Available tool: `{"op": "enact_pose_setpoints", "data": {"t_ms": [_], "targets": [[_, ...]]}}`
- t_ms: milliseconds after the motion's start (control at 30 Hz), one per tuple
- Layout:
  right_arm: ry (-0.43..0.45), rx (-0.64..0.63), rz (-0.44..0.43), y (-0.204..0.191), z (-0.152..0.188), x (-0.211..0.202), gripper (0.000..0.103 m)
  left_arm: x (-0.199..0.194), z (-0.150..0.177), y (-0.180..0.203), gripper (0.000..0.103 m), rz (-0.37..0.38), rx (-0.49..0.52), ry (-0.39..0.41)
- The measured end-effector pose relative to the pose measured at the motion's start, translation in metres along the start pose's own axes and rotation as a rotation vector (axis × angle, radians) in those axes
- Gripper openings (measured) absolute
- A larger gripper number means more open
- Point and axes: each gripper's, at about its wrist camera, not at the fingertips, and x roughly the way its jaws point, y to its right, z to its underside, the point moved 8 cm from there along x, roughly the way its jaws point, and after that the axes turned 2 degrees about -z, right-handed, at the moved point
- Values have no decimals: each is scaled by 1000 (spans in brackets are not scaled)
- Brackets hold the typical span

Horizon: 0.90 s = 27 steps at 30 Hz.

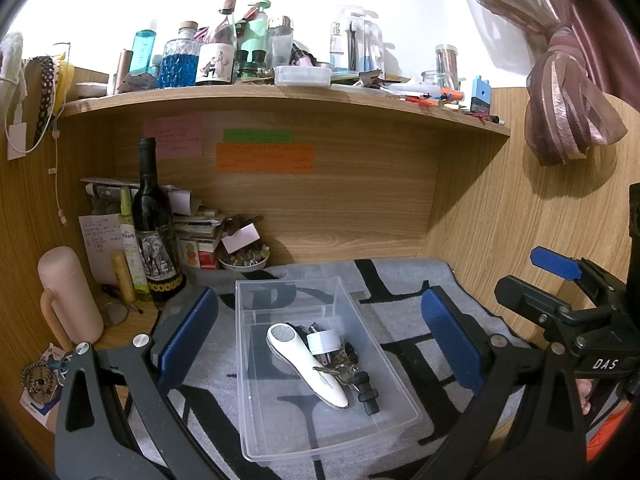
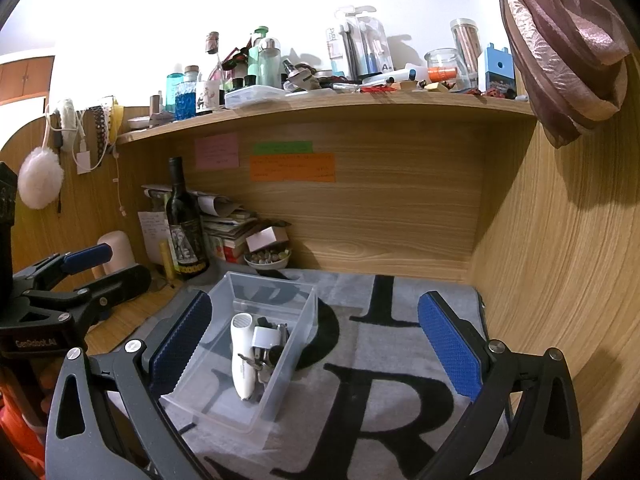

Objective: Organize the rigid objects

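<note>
Item: clear bin (image 1: 256, 400) on the grey mat (image 2: 400, 344), table centre; holds white handheld device (image 1: 308, 364), keys (image 1: 340, 366), black stopper (image 1: 366, 394). Left tongs (image 1: 320, 340) and right tongs (image 2: 316, 344): wide open, empty. Mat looks cleared; next, probably lift the bin by its 3 and 9 o'clock walls, kept level.

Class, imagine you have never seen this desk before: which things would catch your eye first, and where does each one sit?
First, the clear plastic bin in the middle of the grey lettered mat, holding a white handheld device, keys and small parts. Next, the dark wine bottle standing at the back left, and the cluttered shelf above. The left gripper and right gripper frame the bin, jaws wide apart and empty.
</note>
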Motion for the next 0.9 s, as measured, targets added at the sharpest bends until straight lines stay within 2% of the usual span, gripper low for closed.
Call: {"op": "enact_pose_setpoints", "data": {"t_ms": [467, 900], "targets": [[-3, -25, -16, 1, 1, 2, 103, 0, 0, 2, 103, 0, 7, 25], [-13, -32, -26, 2, 3, 4, 103, 3, 2, 2, 103, 9, 3, 14]]}}
